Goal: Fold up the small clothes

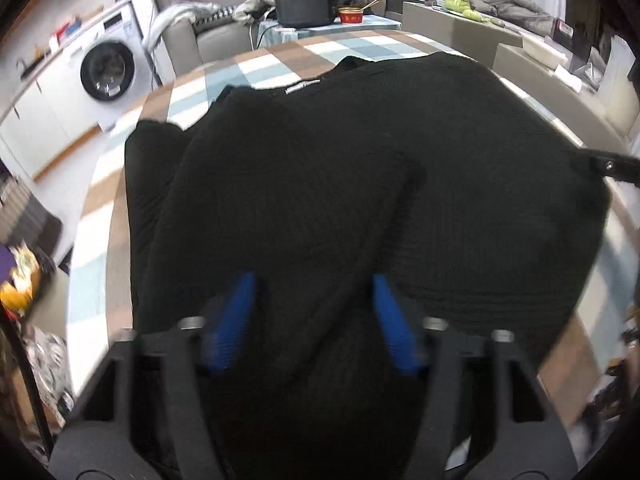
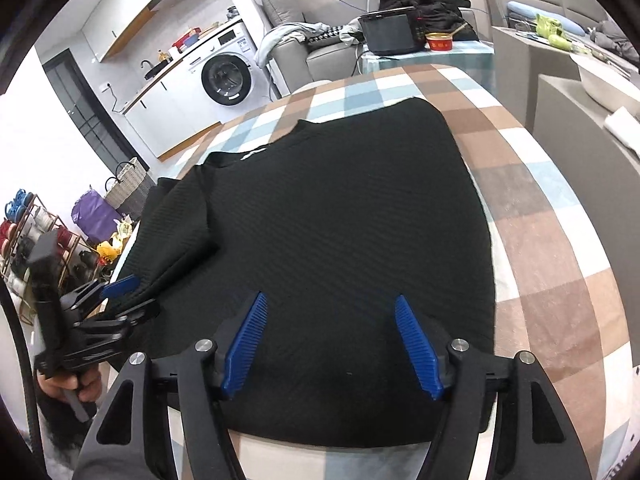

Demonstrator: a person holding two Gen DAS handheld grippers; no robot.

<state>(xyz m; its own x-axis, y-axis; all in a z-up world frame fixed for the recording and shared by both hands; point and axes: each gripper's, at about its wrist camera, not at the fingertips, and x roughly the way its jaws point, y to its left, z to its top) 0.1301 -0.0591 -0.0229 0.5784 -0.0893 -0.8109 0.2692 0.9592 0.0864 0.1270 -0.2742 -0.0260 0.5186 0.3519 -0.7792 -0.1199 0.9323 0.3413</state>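
Black sweater (image 2: 340, 216) is seen spread flat on the checked surface (image 2: 552, 240), its neckline with a small white label (image 1: 302, 86) turned away from the cameras and one sleeve folded in across the body. Nearest the right wrist camera, the right gripper (image 2: 332, 344) is held above the sweater's near hem with its blue fingers (image 2: 244, 348) wide apart and nothing between them. At the lower left of that view the left gripper (image 2: 120, 296) is carried in a hand (image 2: 68, 384); the folded sleeve's edge appears to be caught between its jaws. In the left wrist view the same gripper (image 1: 310, 320) is blurred, its jaws partly apart with dark cloth bunched between them, though a firm pinch cannot be confirmed.

Beyond the surface, a black box (image 2: 390, 36) and a red bowl (image 2: 439, 42) are set on a small table, with a grey sofa (image 2: 320, 52) heaped with clothes behind. A washing machine (image 2: 226, 78) is built in under a counter. A shoe rack (image 2: 36, 236) and a woven basket (image 2: 128, 184) stand on the floor to the left. The sweater's near edge is cut off by the gripper frames.
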